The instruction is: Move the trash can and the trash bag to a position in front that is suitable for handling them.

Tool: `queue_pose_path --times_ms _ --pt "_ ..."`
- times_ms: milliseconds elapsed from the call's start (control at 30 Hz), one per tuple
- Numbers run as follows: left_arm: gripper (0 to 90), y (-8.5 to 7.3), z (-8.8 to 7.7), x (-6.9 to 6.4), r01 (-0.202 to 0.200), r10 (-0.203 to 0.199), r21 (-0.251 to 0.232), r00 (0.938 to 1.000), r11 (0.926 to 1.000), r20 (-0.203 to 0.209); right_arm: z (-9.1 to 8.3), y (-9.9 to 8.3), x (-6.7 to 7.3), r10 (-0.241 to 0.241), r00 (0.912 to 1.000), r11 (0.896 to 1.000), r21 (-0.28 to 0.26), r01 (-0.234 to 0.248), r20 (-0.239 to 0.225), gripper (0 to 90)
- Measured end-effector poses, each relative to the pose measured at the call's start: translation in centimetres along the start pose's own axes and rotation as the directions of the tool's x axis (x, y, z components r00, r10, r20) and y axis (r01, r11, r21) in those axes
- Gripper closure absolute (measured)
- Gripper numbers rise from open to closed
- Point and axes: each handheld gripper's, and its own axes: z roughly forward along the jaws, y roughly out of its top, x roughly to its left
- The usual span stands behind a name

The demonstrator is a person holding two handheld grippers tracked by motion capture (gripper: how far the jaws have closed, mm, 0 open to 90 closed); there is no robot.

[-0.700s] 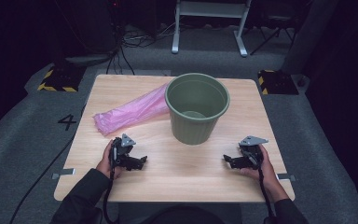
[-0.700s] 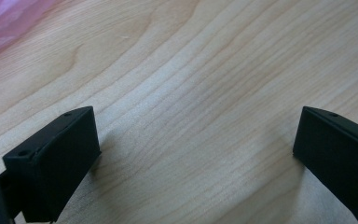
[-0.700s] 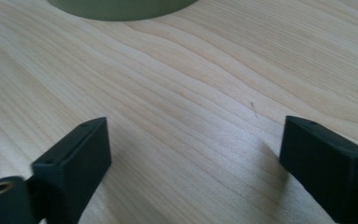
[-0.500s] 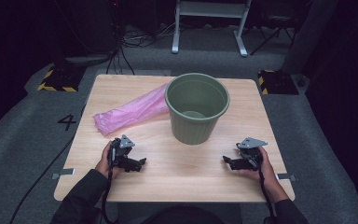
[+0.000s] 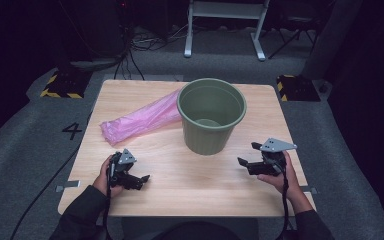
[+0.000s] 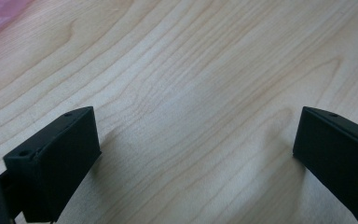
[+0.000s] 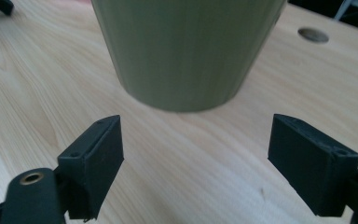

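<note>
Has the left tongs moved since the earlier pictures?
Yes. The left tongs has slid back toward the person, farther from the pink bag.

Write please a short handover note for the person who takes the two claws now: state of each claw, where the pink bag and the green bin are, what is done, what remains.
Left claw: open, holding nothing, low over bare wood near the table's front left.
Right claw: open, holding nothing, pointing at the base of the green bin from the front right.
Green bin: upright mid-table, no liner in it.
Pink bag: lying rolled flat on the table to the bin's left, one end against the bin.
Done: nothing visible yet; neither thing is gripped.
Left: probably pick up the bag, open it and line the bin.
</note>
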Motion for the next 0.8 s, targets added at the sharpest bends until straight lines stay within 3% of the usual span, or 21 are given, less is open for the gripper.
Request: queue_pose_path --times_ms 233,400,567,800 --pt "0.2 -0.1 -0.1 0.2 -0.014 0.015 -0.002 0.9998 0.9999 0.016 -0.9 2.7 -0.3 -0.02 0.9998 0.997 -0.07 0.021 0.004 16.9" --pt "0.0 -0.1 -0.1 0.4 -0.026 0.026 0.002 0.9992 0.9996 0.03 -1.4 5.4 0.5 -0.079 0.9968 0.993 -0.082 0.08 0.013 16.9" --pt "0.0 0.1 0.1 0.6 -0.025 0.025 0.0 0.9993 0.9997 0.027 -2.2 8.3 1.2 -0.167 0.9859 0.982 -0.085 0.166 0.0 19.5" --pt "0.0 0.1 0.1 0.6 -0.014 0.014 -0.001 0.9997 0.9999 0.02 -2.2 9.9 1.8 -0.193 0.9811 0.978 -0.087 0.191 -0.012 19.0"
